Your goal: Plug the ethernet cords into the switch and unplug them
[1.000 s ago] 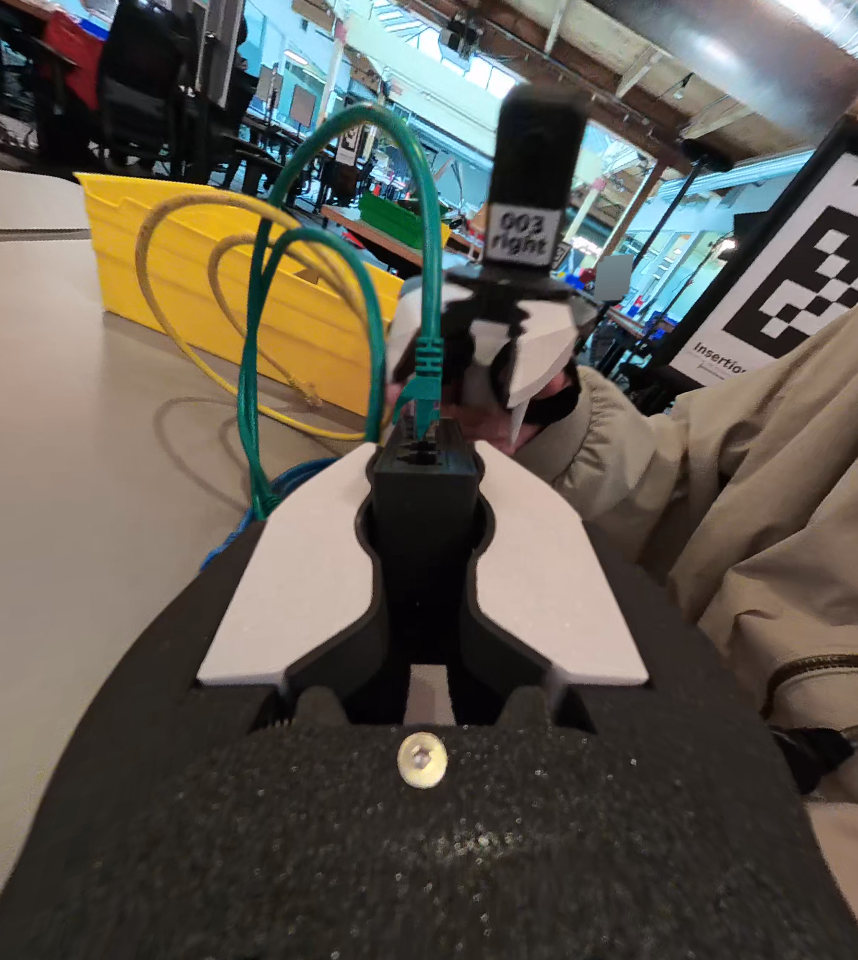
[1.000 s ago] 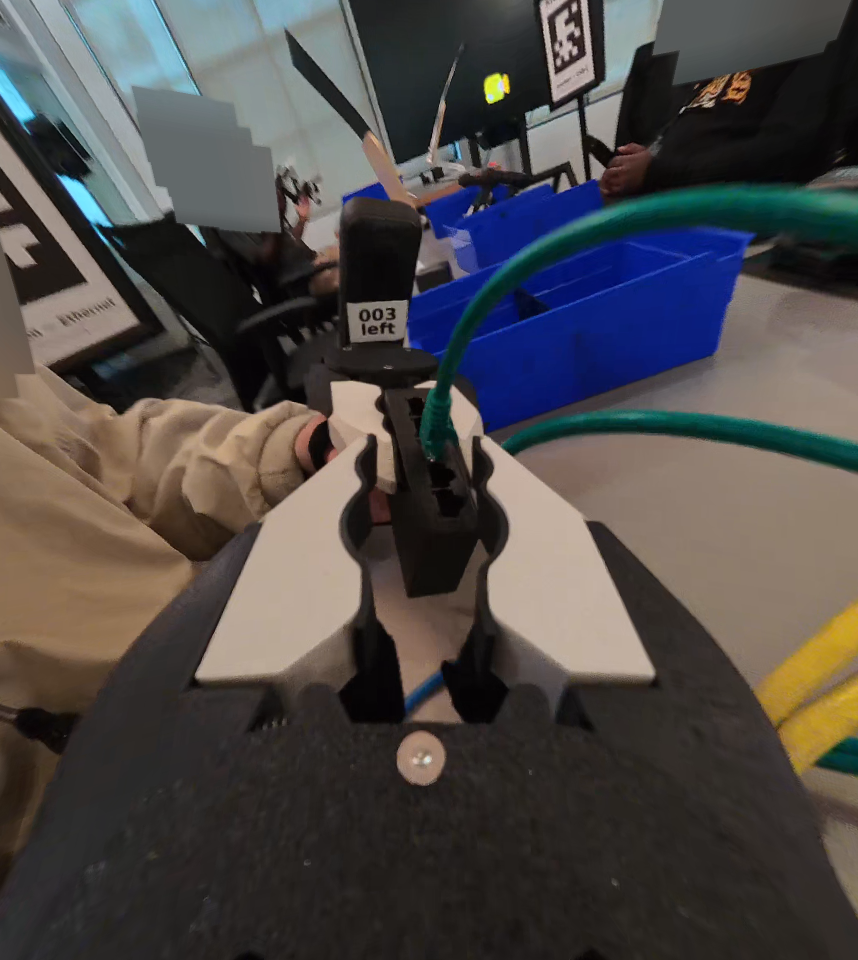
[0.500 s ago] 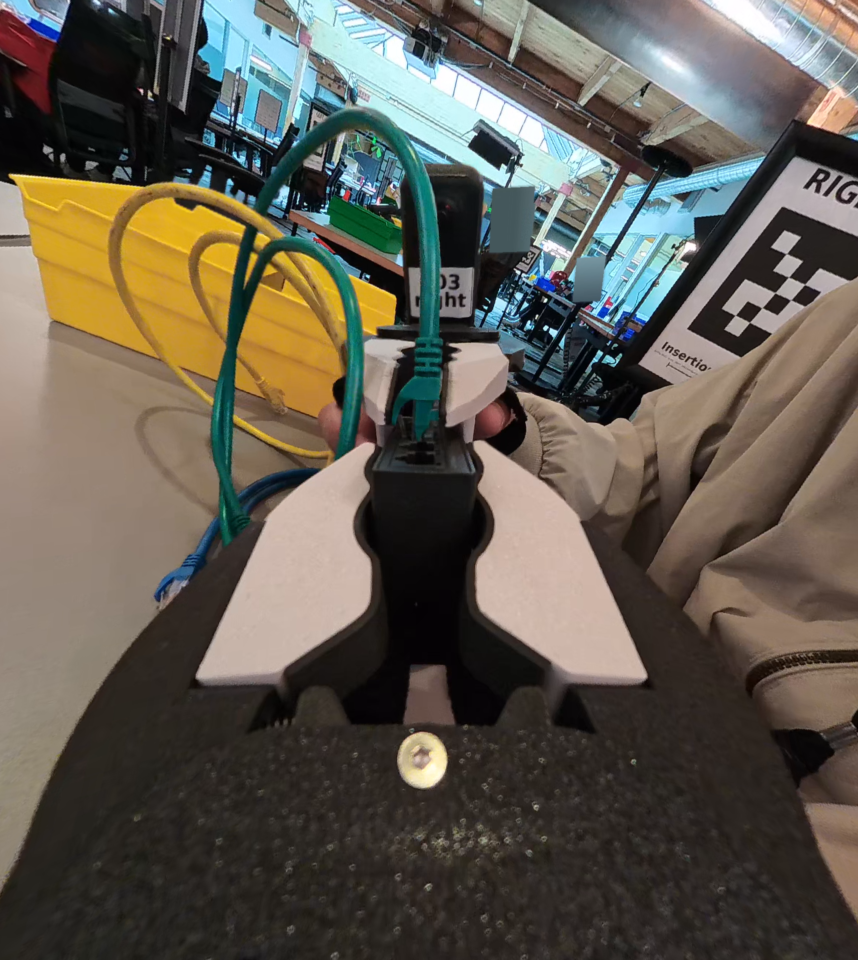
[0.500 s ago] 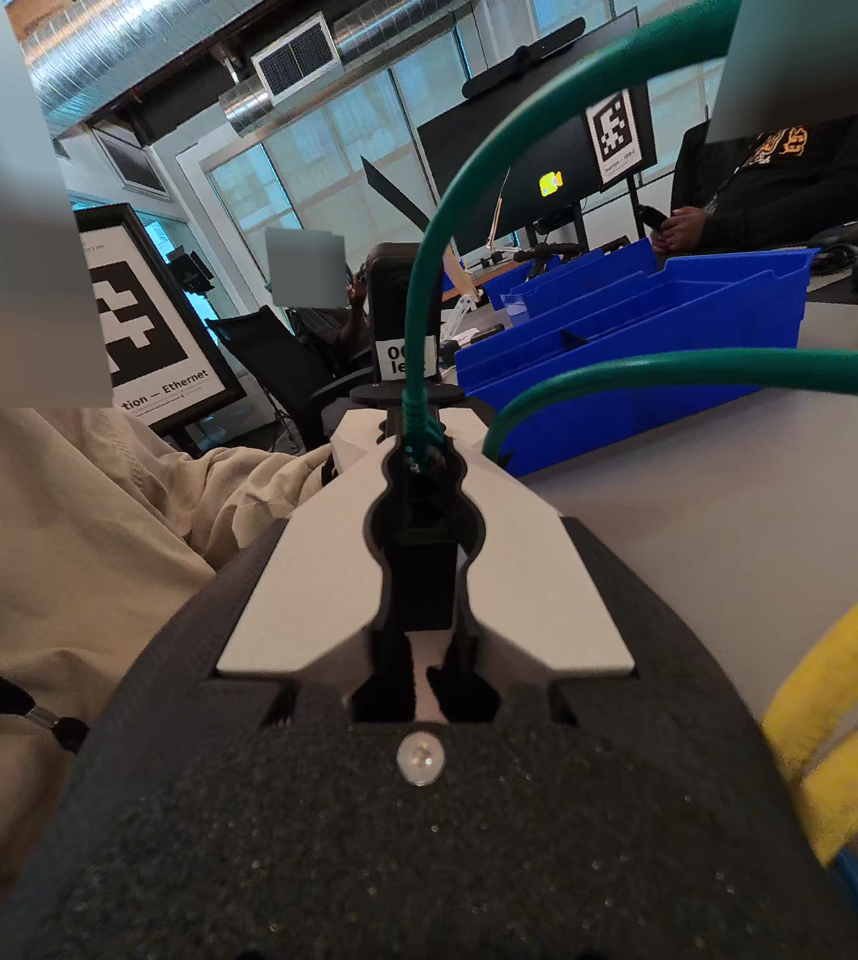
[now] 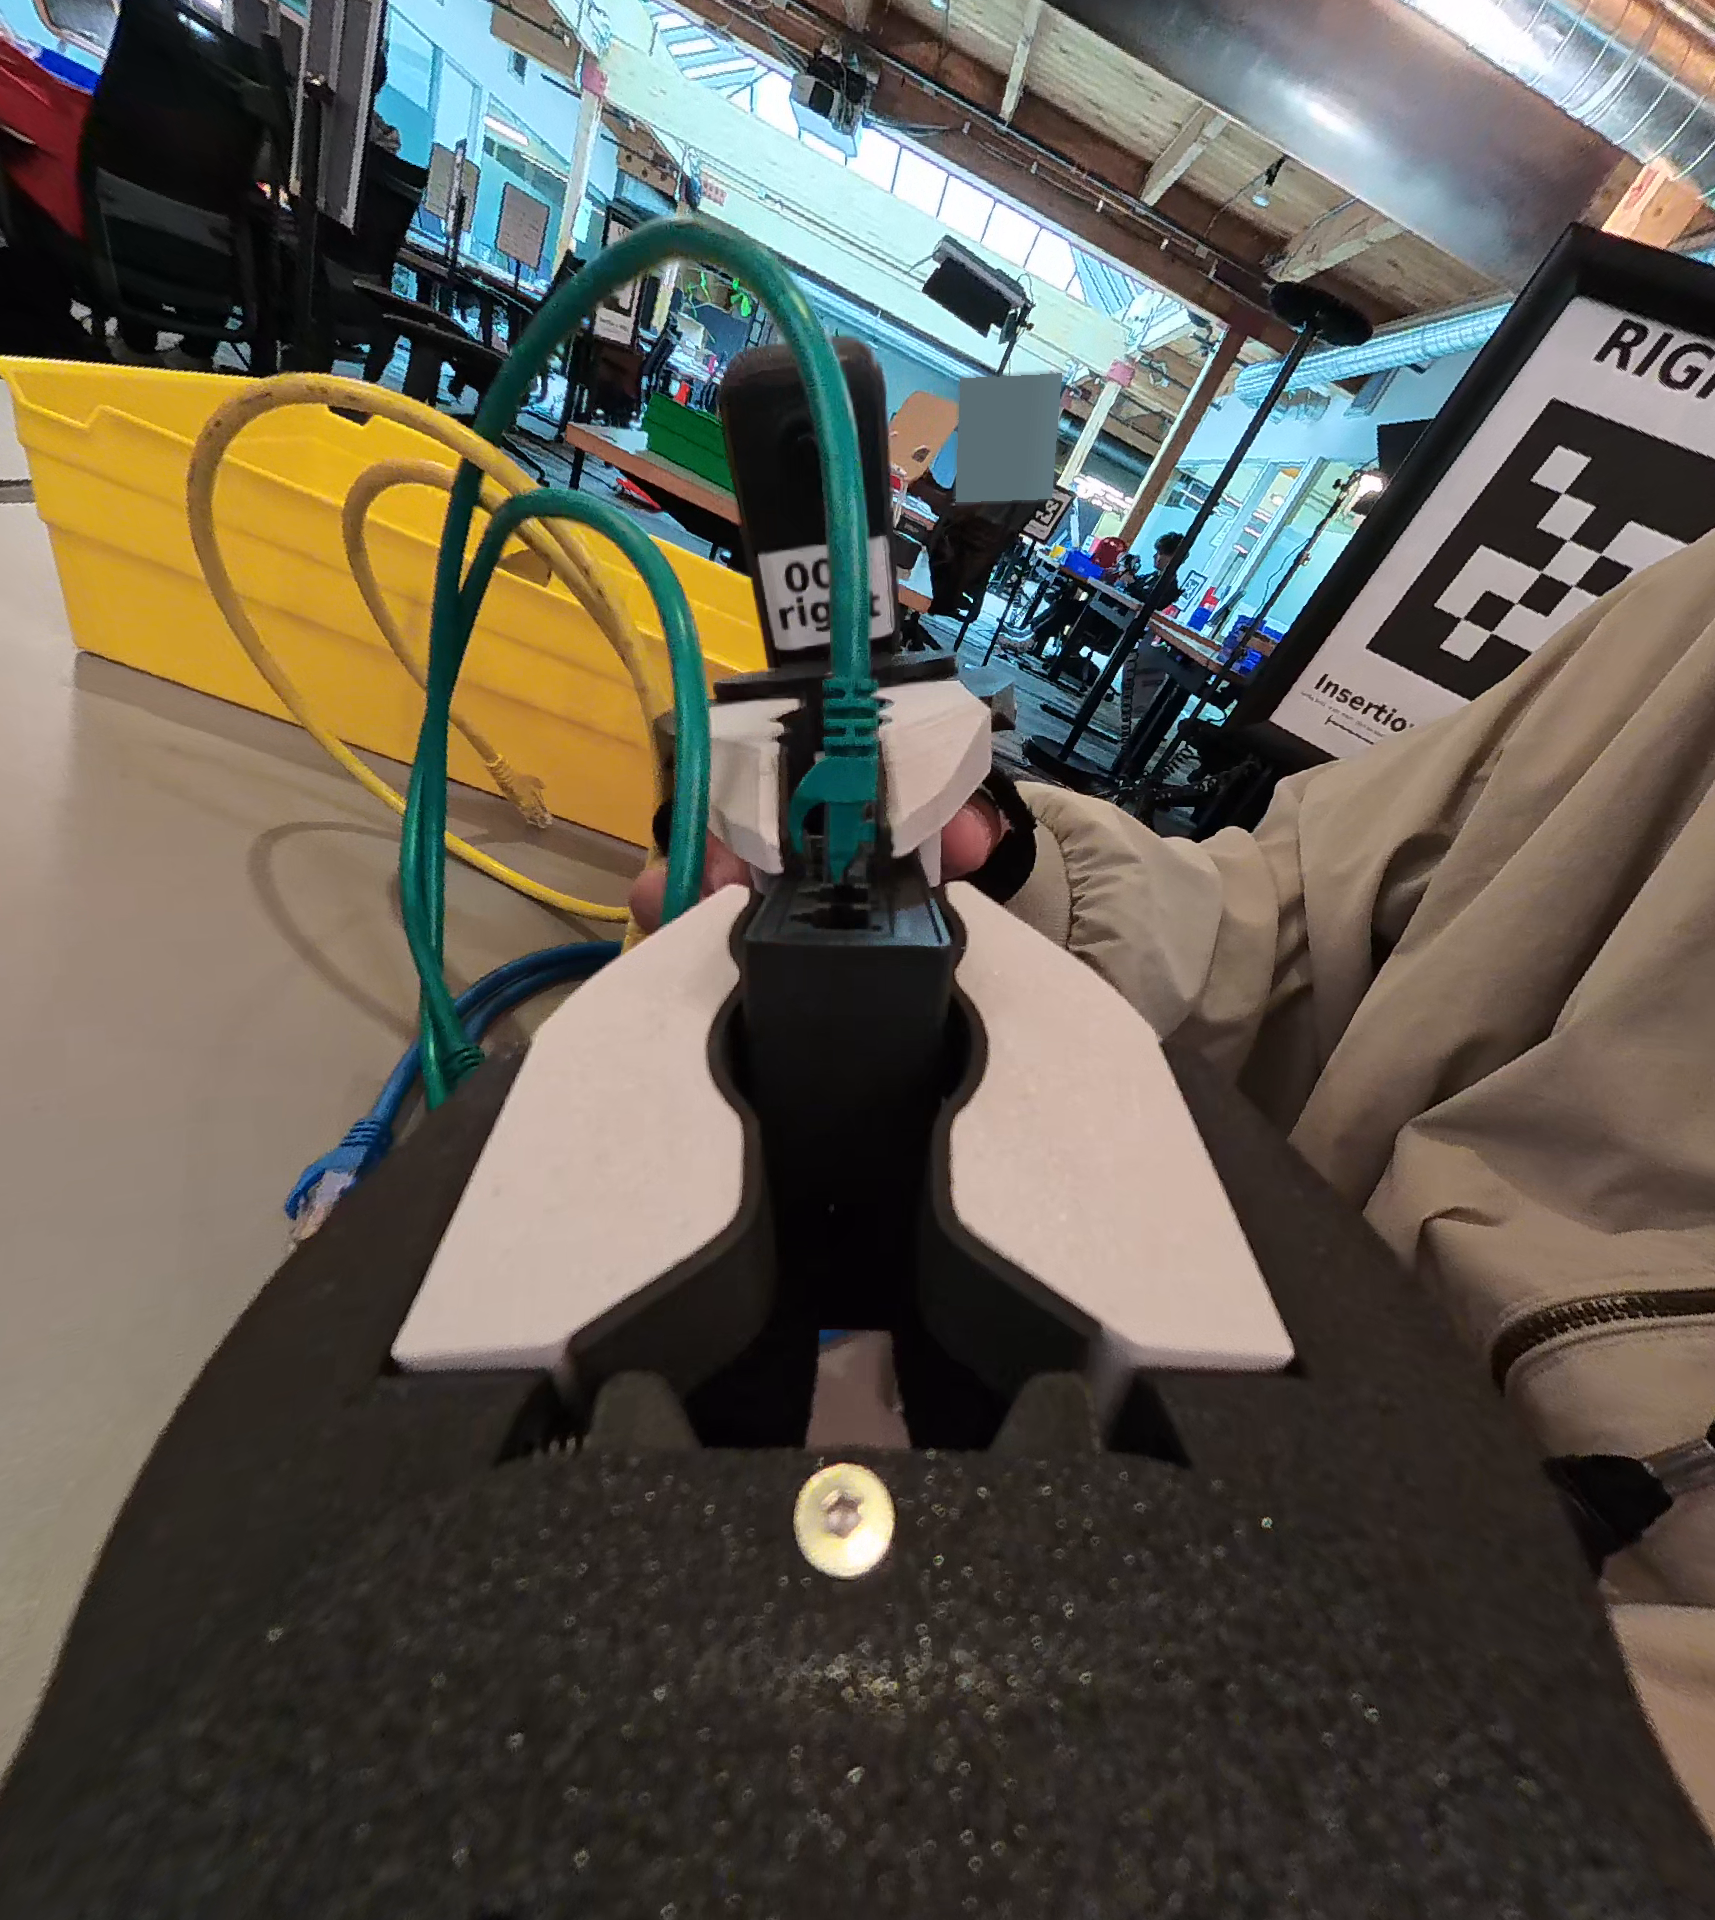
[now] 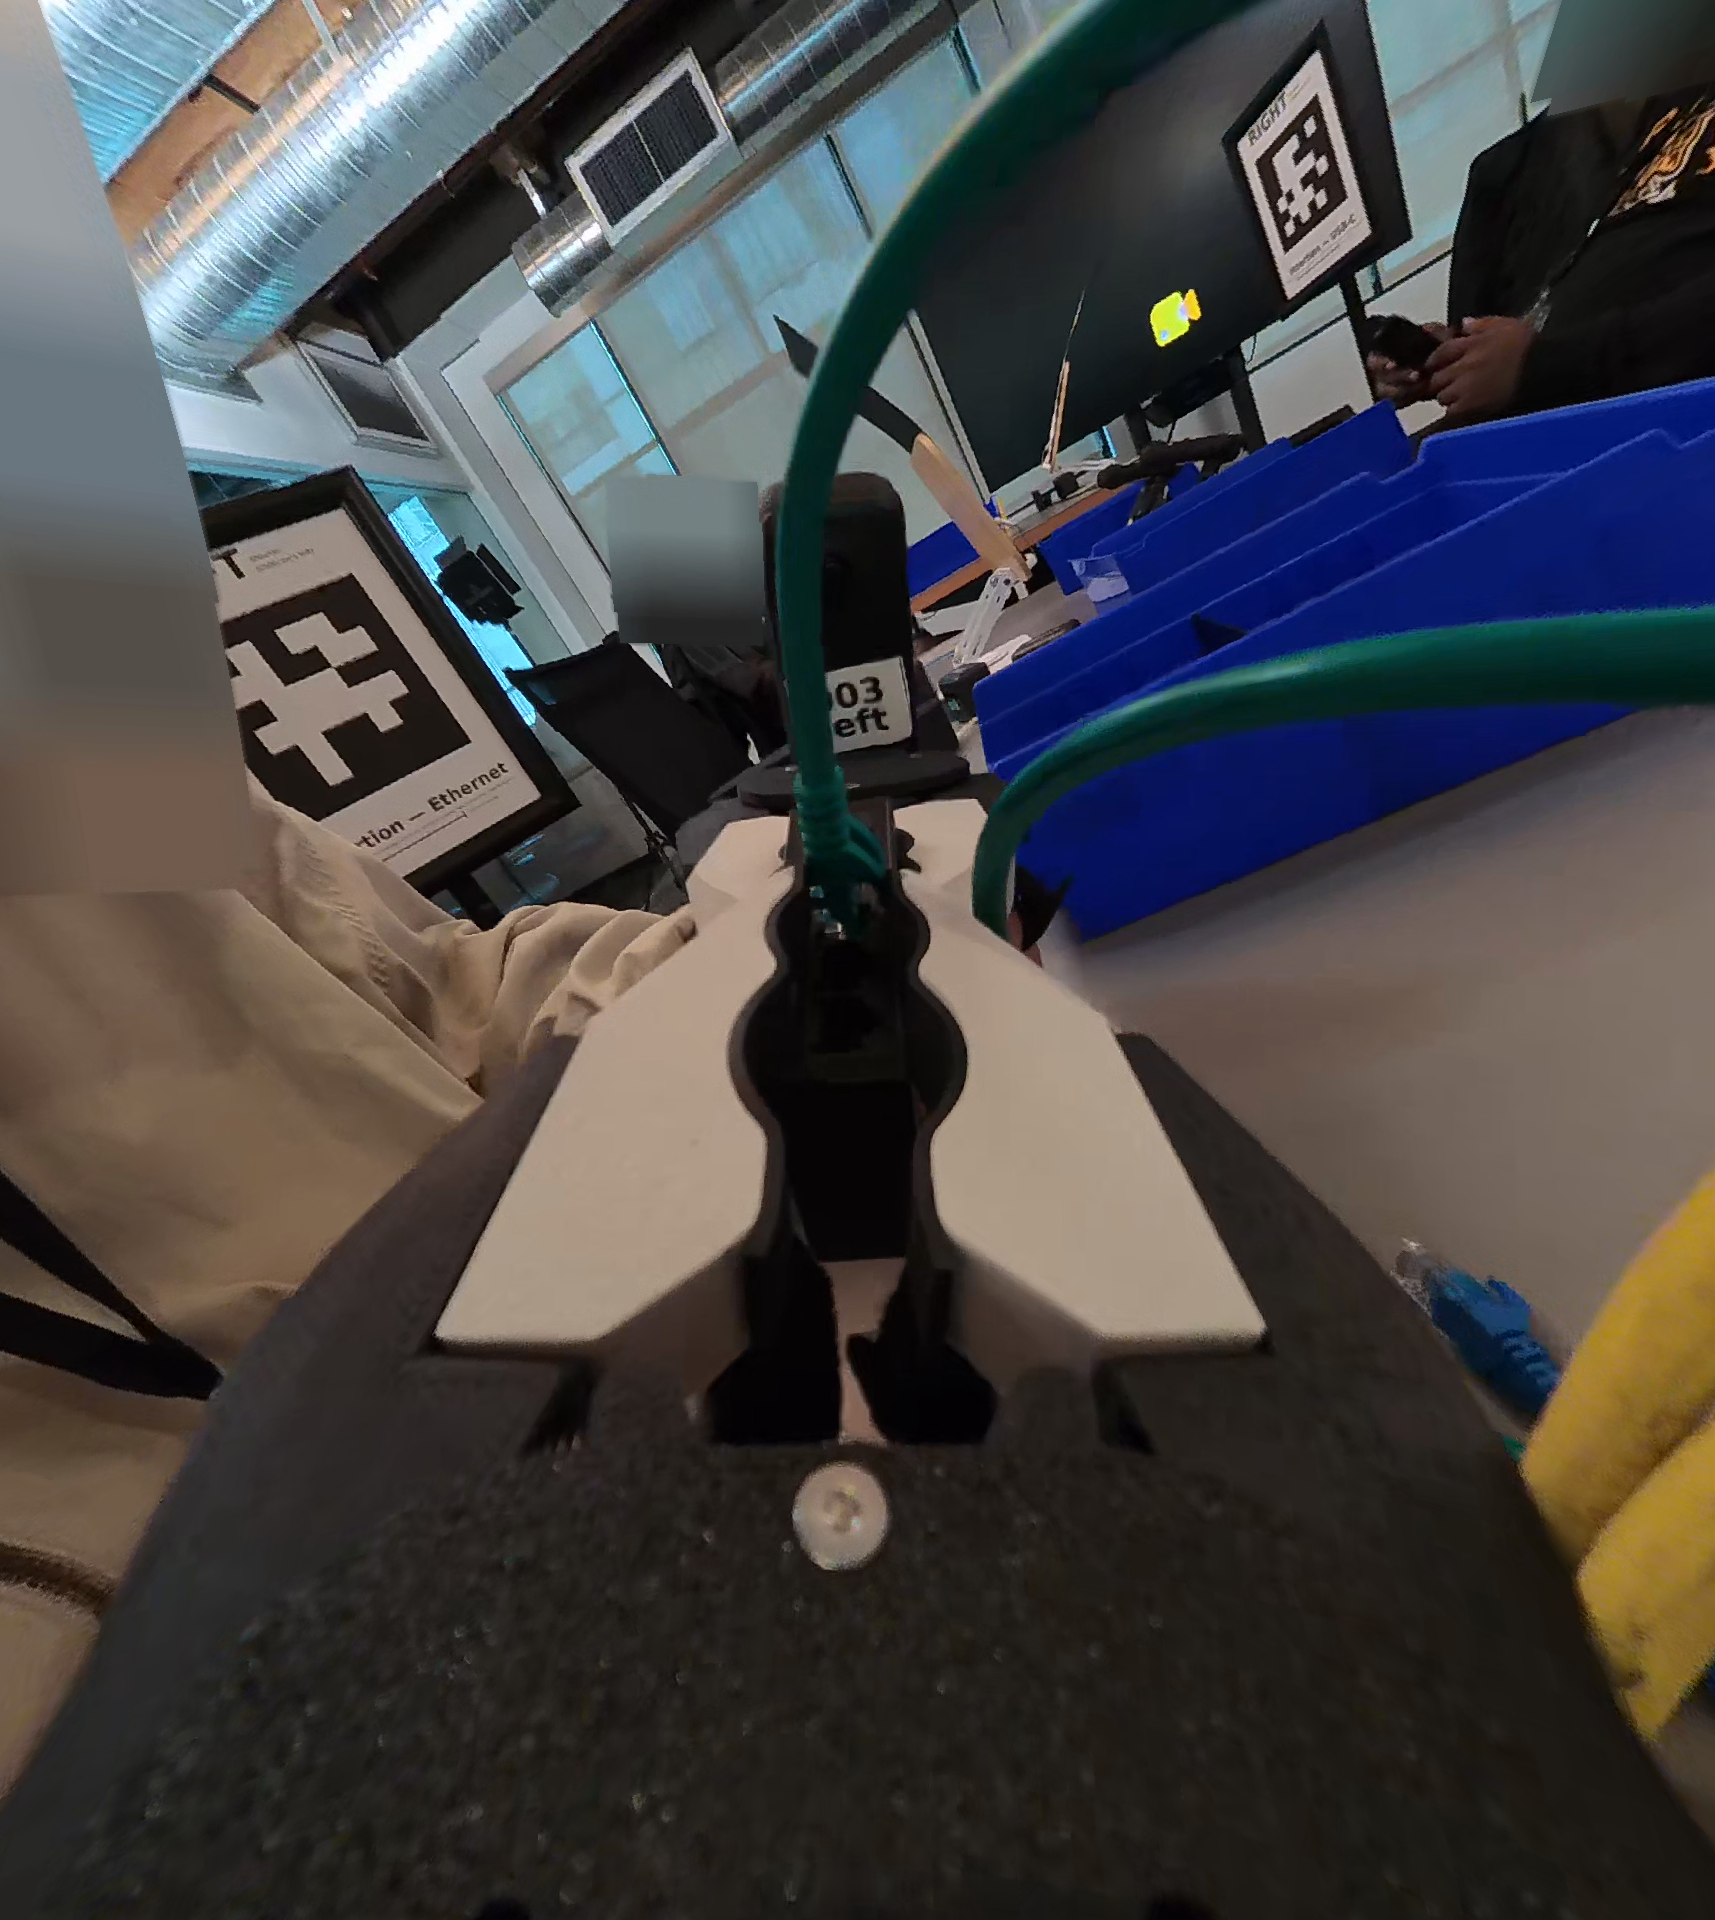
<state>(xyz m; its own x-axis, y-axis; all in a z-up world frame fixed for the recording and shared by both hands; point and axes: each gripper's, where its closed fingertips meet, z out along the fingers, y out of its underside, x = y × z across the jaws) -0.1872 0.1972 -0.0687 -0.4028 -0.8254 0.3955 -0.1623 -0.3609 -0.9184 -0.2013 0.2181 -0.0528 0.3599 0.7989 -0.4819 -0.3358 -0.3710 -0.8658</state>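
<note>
Since the earlier frame both grippers have levelled and lined up. Left gripper [image 5: 845, 940] jaws clamp the black switch [image 5: 845, 1049]; right gripper [image 6: 845, 940] jaws close around its far end, green cord [image 5: 837, 790] plugged in on top. Yellow bin [image 5: 209, 540] behind.

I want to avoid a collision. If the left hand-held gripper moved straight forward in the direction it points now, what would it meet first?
Probably the right hand-held gripper, which faces it just beyond the switch it holds, around the green plug. The gap looks small, but depth is unclear.
</note>
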